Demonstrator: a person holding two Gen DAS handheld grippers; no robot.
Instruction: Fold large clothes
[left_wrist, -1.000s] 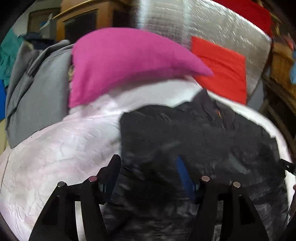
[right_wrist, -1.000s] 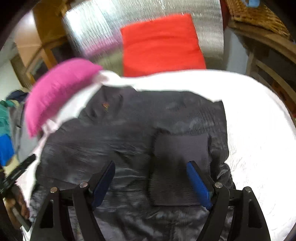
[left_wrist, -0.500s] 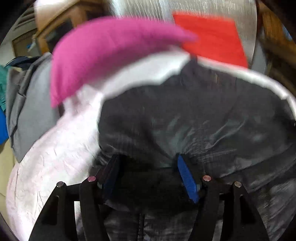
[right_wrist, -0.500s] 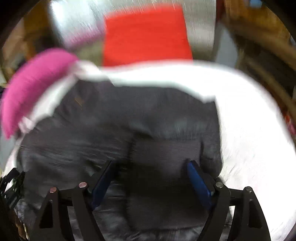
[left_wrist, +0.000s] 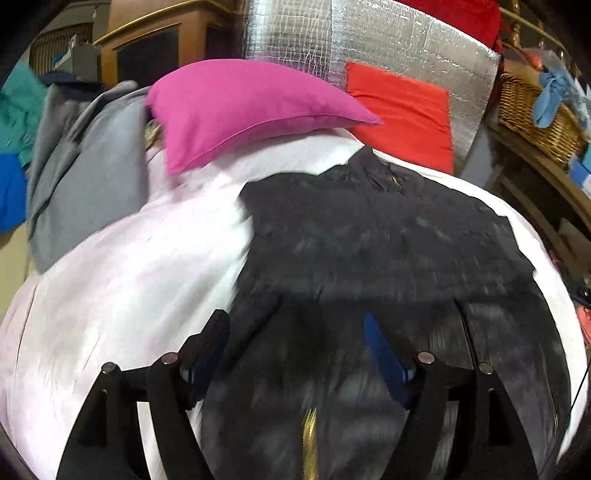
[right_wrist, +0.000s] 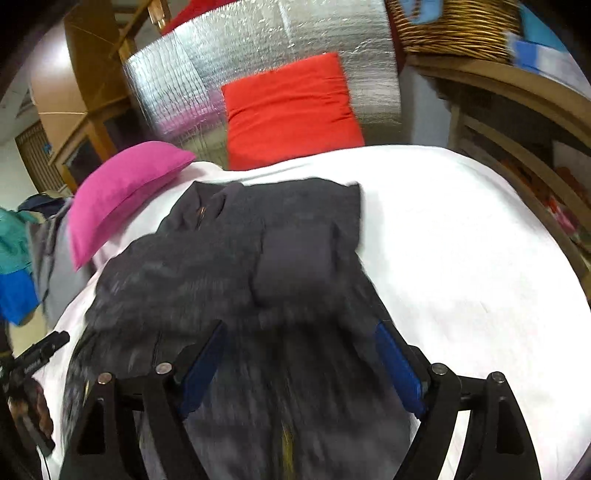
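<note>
Hovering over a dark jacket (left_wrist: 369, 258) on a white bed (left_wrist: 129, 277), your left gripper (left_wrist: 295, 354) has just been opening and holds nothing. Your right gripper (right_wrist: 299, 362) also gapes empty. Next, likely pinch the near hem for another fold.

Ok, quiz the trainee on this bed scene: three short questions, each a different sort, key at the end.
1. True or false: the dark jacket lies on the white sheet.
2. Which cushion rests on the bed's far left corner? A) the pink cushion B) the red cushion
3. Fill in: the jaws of the left gripper and the right gripper both stand ____.

Key: 1 true; 2 A; 3 open.
</note>
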